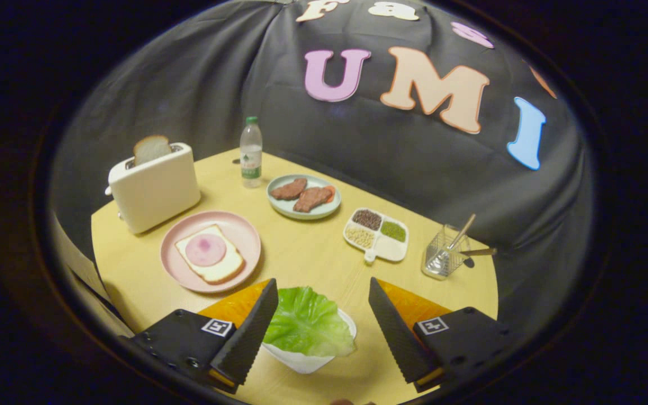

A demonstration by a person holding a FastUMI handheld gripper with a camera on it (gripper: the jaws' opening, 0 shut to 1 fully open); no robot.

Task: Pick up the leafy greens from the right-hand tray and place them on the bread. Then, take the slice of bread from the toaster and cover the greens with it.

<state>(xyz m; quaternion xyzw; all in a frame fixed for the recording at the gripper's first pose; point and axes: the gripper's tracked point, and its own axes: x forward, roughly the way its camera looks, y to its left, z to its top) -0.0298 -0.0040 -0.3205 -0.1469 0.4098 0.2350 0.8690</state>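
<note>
A green lettuce leaf (307,323) lies on a small white tray (301,363) between my fingers, nearer the left one. My gripper (322,292) is open above it, holding nothing. Beyond the left finger a pink plate (245,230) carries a slice of bread (228,270) topped with a round pink slice of ham (206,250). Behind the plate stands a cream toaster (155,188) with a second bread slice (151,148) sticking up from its slot.
A water bottle (251,153) stands at the back of the yellow table (301,253). A pale green plate (287,208) holds meat pieces. A divided white dish (391,252) with grains and a wire holder (441,257) with utensils sit ahead of the right finger.
</note>
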